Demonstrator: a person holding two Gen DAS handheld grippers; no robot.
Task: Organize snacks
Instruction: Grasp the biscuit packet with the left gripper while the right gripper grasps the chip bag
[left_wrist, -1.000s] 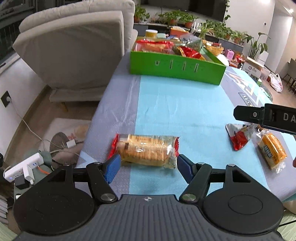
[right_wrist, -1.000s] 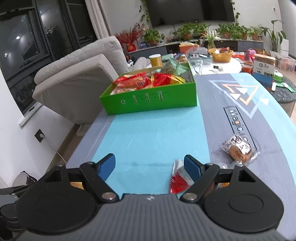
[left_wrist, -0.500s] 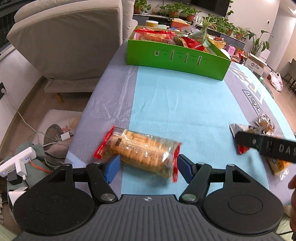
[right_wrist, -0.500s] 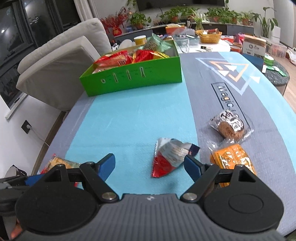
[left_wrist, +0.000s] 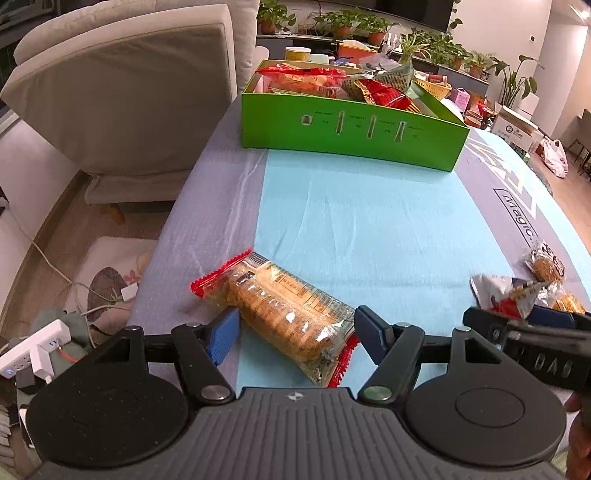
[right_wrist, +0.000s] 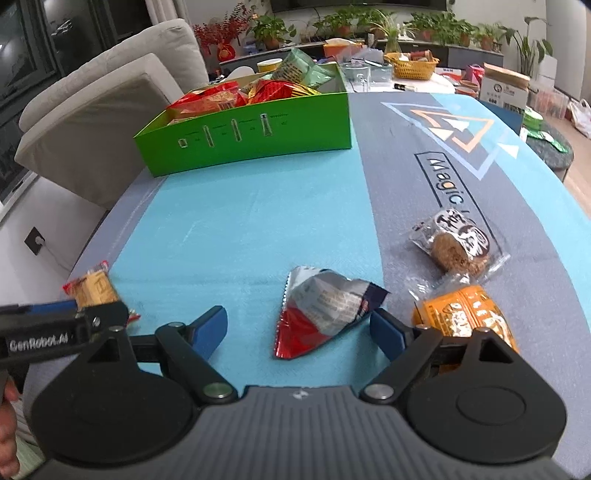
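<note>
left gripper (left_wrist: 293, 334) fingers spread, straddling cracker pack (left_wrist: 284, 314) flat on table (left_wrist: 369, 221), placed for a pinch | right gripper (right_wrist: 297, 330) fingers spread around foil snack pouch (right_wrist: 325, 314) | destination likely green box (left_wrist: 351, 129), well apart

Premises identified as a home living room: a beige upholstered sofa (left_wrist: 122, 99) stands beside the worktop, a row of potted green houseplants (right_wrist: 369, 22) lines a low dark cabinet, and a white power strip (left_wrist: 33, 347) lies on the wooden floor.
</note>
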